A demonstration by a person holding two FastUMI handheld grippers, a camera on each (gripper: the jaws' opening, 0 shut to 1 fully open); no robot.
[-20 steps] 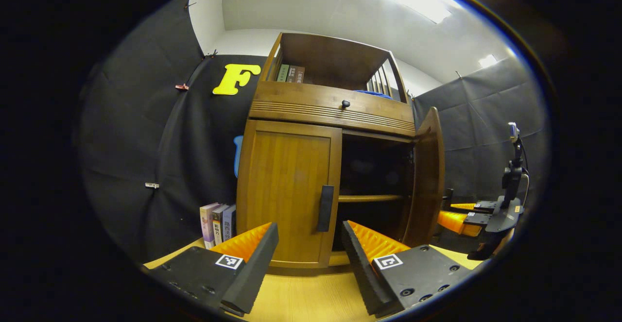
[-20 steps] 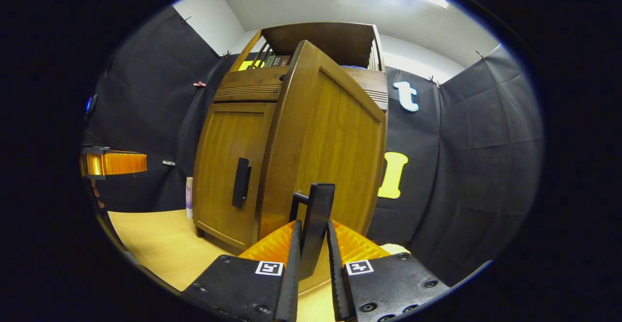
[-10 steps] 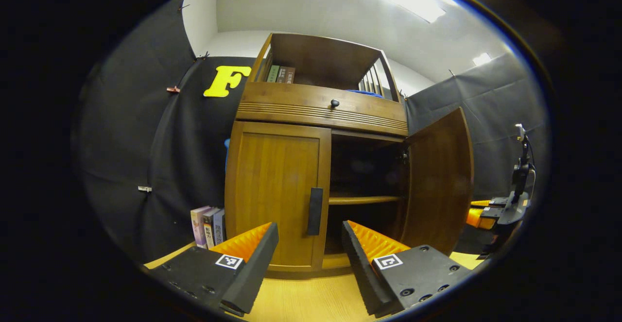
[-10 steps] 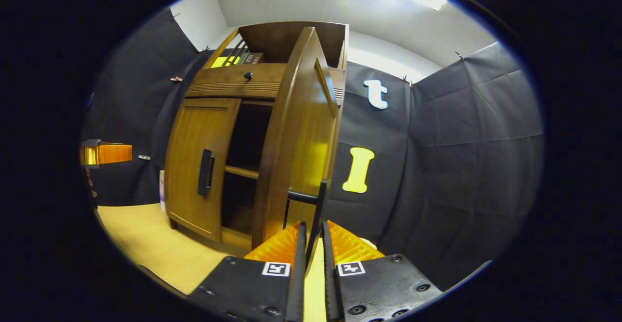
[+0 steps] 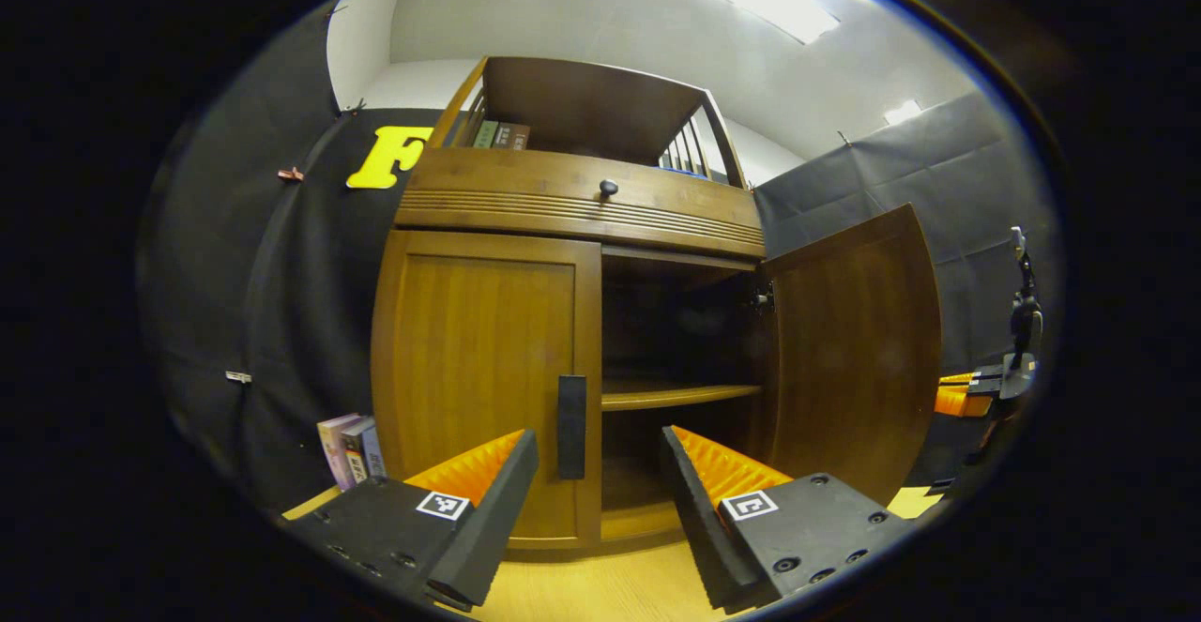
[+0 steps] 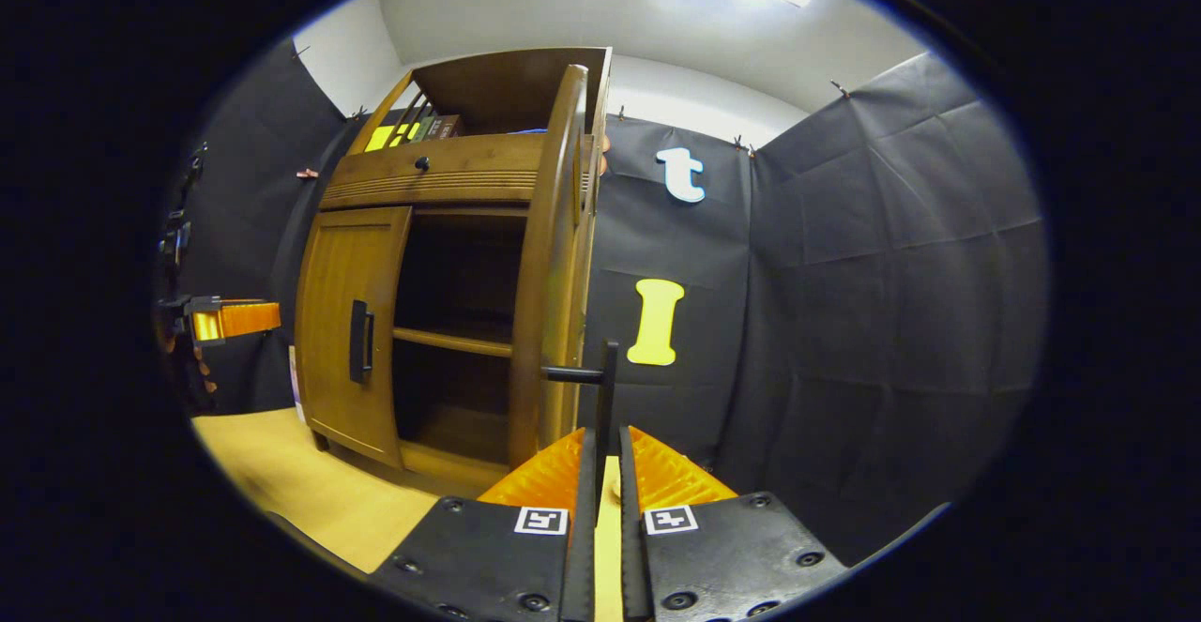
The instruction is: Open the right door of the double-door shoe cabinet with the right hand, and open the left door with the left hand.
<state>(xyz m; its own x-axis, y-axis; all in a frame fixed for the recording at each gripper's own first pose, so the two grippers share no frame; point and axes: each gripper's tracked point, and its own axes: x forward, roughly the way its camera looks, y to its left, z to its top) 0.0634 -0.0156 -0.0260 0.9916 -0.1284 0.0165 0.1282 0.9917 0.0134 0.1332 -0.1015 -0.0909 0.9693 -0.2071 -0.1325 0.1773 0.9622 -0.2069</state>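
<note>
At the bottom centre of the right gripper view, the right hand-held gripper (image 6: pixel 600 472) is clamped on the dark vertical handle (image 6: pixel 608 387) of the cabinet's right door (image 6: pixel 554 265), both fingers pressed against the bar; that door is swung far open and seen nearly edge-on, running from upper centre down to mid-frame; left of it the shoe cabinet (image 6: pixel 432 172) shows its dark interior with one shelf (image 6: pixel 450 341) across the middle; the left door (image 6: pixel 352 322) stands shut at centre left, its own dark handle (image 6: pixel 358 341) untouched; the other gripper appears at the far left edge of that view. In the left gripper view, the left hand-held gripper (image 5: pixel 596 472) is spread wide at the bottom of the frame and holds nothing, its fingers framing the shut left door's handle (image 5: pixel 571 414) without touching it; the closed door fills the centre left, the open right door stands at centre right, and the shelf crosses the dark opening between them; a drawer with a small round knob (image 5: pixel 608 188) sits above the doors at upper centre; a few books (image 5: pixel 349 448) stand on the pale wooden bench (image 5: pixel 600 589) at lower left, beside the cabinet.
</note>
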